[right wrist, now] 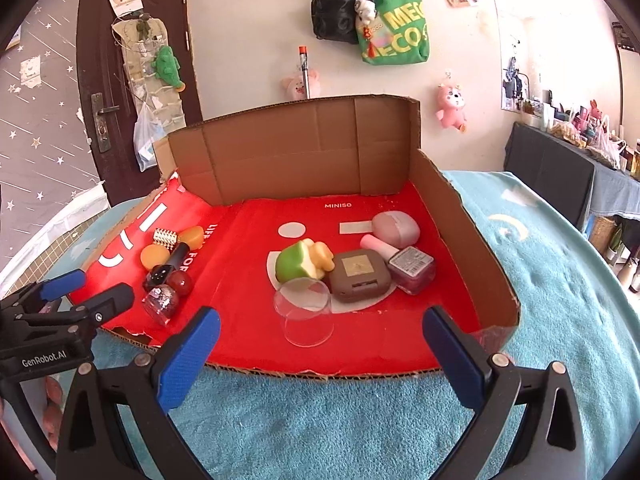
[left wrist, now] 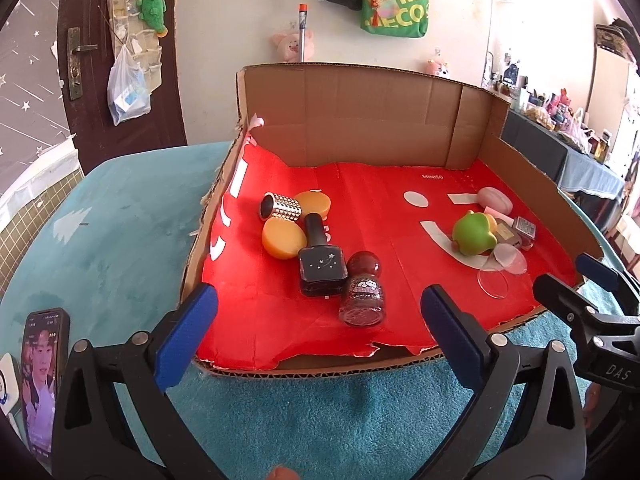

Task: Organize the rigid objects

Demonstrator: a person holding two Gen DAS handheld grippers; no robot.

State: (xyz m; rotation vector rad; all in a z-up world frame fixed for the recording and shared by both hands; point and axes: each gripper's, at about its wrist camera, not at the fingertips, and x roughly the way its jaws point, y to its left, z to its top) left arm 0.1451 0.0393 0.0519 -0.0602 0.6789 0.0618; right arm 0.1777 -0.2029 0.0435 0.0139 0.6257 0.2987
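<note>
A cardboard tray (left wrist: 360, 120) with a red floor holds two groups. At the left lie a studded silver cap (left wrist: 280, 207), two orange discs (left wrist: 282, 238), a black polish bottle (left wrist: 322, 268) and a dark red glitter bottle (left wrist: 363, 292). At the right sit a green toy (right wrist: 298, 262), a brown compact (right wrist: 360, 274), a pink polish bottle (right wrist: 412, 268), a pink case (right wrist: 396, 226) and a clear cup (right wrist: 306, 312) on its side. My left gripper (left wrist: 319, 294) hangs open at the tray's front edge before the bottles. My right gripper (right wrist: 321, 316) is open before the cup, holding nothing.
The tray rests on a teal fleece cover (right wrist: 320, 420). A phone (left wrist: 42, 376) lies at the near left. A dark door (left wrist: 120, 60) and hanging bags (right wrist: 392, 28) are behind. A cluttered side table (right wrist: 580, 152) stands at the right.
</note>
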